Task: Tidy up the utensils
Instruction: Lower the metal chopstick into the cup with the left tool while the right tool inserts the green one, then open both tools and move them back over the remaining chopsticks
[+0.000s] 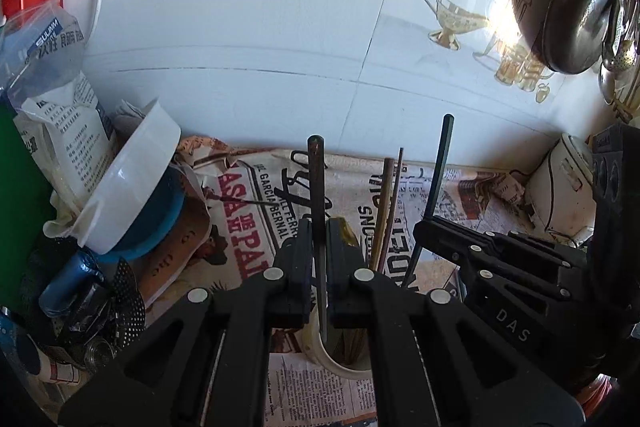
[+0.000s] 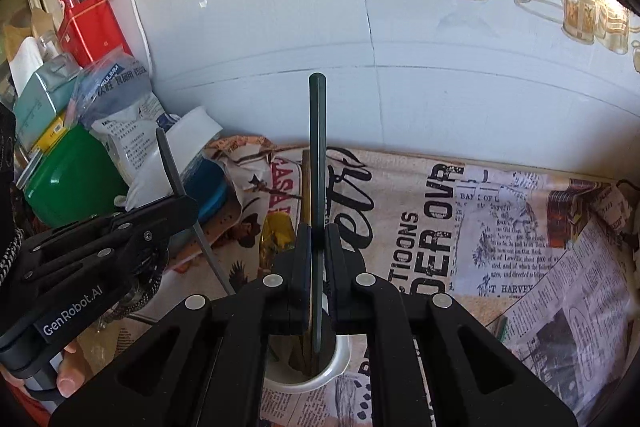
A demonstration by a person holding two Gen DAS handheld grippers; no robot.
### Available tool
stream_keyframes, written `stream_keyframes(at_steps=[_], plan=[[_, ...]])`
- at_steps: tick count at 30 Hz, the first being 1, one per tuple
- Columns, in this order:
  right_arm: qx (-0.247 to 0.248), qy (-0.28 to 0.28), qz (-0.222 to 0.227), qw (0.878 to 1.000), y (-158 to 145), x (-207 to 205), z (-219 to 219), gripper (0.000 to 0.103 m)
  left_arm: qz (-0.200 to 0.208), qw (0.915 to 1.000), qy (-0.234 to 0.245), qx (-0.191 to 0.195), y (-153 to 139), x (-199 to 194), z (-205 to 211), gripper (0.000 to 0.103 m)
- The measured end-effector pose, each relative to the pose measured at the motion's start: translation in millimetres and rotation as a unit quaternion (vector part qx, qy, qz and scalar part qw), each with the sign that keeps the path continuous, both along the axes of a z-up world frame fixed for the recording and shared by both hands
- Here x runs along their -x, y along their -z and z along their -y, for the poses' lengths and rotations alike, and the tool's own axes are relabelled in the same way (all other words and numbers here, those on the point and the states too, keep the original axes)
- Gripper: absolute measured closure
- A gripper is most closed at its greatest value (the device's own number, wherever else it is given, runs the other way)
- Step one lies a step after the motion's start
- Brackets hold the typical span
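A white cup (image 1: pixel 340 367) stands on the newspaper-print cloth, close below both grippers; it also shows in the right wrist view (image 2: pixel 316 375). My left gripper (image 1: pixel 318 239) is shut on a dark chopstick (image 1: pixel 316 187), held upright with its lower end in the cup. My right gripper (image 2: pixel 318 239) is shut on a dark green chopstick (image 2: pixel 317 147), also upright with its tip in the cup. Two brown wooden chopsticks (image 1: pixel 388 203) stand in the cup. The right gripper (image 1: pixel 424 231) appears in the left view; the left gripper (image 2: pixel 188 203) appears in the right view.
A white tiled wall (image 1: pixel 260 7) rises behind. Bags, a tilted white bowl (image 1: pixel 132 179), a green container (image 2: pixel 72 175) and a red tin (image 2: pixel 92 27) crowd the left. A metal pan (image 1: pixel 576 15) hangs at upper right. A white appliance (image 1: pixel 560 183) sits right.
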State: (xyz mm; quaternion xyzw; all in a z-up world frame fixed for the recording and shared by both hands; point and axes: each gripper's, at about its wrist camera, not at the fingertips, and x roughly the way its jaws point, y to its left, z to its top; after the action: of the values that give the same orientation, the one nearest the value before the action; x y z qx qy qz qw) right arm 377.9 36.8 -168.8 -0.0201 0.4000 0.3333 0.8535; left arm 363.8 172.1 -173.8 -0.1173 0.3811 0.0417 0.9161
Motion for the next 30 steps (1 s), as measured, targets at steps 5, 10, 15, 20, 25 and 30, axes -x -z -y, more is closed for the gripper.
stream_keyframes(at_steps=[5, 10, 15, 20, 25, 30], plan=[[0.014, -0.012, -0.019, 1.0, 11.3, 5.1, -2.1, 0.097, -0.01, 0.9998, 0.008, -0.014, 5.9, 3.2, 6.6, 0.099], [0.023, -0.021, -0.032, 0.999, 16.8, 7.5, -1.8, 0.097, -0.019, 0.9996, 0.013, -0.016, 0.4, 1.9, 8.0, 0.098], [0.023, -0.031, -0.033, 0.999, 9.9, 13.3, 2.6, 0.096, -0.021, 0.9994, 0.013, -0.023, -6.4, 7.3, 11.2, 0.097], [0.027, -0.037, -0.018, 0.999, -2.9, 23.6, 12.0, 0.092, -0.013, 0.9993, 0.011, -0.032, -20.6, 20.0, 16.7, 0.089], [0.029, -0.039, 0.005, 0.999, -19.0, 35.3, 27.4, 0.087, -0.001, 0.9988, 0.011, -0.048, -35.1, 34.1, 25.1, 0.075], [0.025, -0.039, 0.026, 0.999, -32.9, 46.5, 48.2, 0.085, 0.009, 0.9986, 0.011, -0.051, -46.8, 47.6, 38.7, 0.059]])
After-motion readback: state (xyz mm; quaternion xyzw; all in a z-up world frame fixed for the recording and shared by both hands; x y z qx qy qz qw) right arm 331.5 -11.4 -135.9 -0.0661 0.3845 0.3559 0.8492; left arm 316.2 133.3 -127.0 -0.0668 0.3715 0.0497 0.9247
